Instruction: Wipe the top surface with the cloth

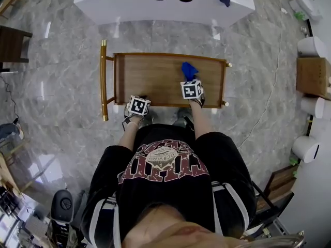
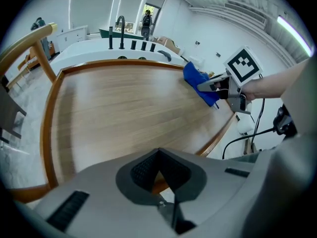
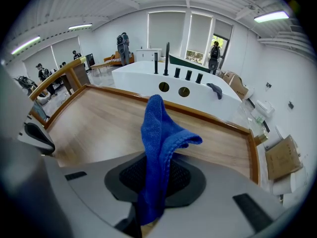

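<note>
Your right gripper [image 3: 156,182] is clenching the blue terry cloth [image 3: 159,130], holding it over the right part of the brown wooden bench [image 1: 150,79]. Your left gripper [image 2: 158,175] is hovering at the bench's near left edge, jaws pressed together on nothing.

Both forearms reach forward from the body. The left gripper [image 2: 158,157] sits nearer the body, its fingers together on nothing; the right gripper [image 1: 191,84], further ahead, pinches the cloth [image 3: 157,133] between its fingers
</note>
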`<state>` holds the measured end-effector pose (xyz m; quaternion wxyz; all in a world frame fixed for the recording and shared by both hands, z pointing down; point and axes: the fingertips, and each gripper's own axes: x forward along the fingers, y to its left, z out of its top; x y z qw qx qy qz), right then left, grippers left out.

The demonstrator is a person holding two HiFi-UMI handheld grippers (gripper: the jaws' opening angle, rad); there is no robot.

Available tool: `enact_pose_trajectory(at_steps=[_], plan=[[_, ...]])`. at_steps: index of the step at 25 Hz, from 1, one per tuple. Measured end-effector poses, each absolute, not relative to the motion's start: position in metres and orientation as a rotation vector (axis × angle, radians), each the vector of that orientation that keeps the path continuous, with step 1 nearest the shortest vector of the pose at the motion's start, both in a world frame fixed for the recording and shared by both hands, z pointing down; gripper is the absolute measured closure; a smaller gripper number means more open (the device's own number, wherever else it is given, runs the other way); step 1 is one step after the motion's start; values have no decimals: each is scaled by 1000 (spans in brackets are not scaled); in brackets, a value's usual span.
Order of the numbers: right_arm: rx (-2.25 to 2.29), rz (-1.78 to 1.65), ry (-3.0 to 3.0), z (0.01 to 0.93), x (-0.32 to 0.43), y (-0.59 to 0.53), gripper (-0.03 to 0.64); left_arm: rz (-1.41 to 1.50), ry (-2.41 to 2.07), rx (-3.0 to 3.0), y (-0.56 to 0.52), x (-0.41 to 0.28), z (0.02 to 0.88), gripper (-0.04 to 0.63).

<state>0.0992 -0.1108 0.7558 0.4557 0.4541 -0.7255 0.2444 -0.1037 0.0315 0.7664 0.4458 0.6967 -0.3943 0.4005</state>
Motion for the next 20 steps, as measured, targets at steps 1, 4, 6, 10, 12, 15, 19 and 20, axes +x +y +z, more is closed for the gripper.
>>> enact_pose_trajectory(at_steps=[1,4,6,10,12,15,19,20], plan=[[1114,601,-1794,756,95,-111,538,992,-988,1721,33,-107,766,548],[1083,587,-1813,756,81,-110,538,991,-1013,1703,38,-117,766,548],[1059,574,-1827,756,72,-109,538,989,-1030,1690,43,-123,768,548],[1015,557,-1852,756,54,-107,538,971,-1094,1652,48,-140,766,548],[999,545,-1862,756,46,-108,538,969,-1124,1632,51,-150,766,548],[987,532,-1872,756,34,-107,538,966,-1154,1611,56,-162,766,548],[957,521,-1887,757,18,-108,538,922,-1191,1598,57,-171,766,548],[947,520,-1893,758,14,-107,538,914,-1193,1594,57,-172,766,548]])
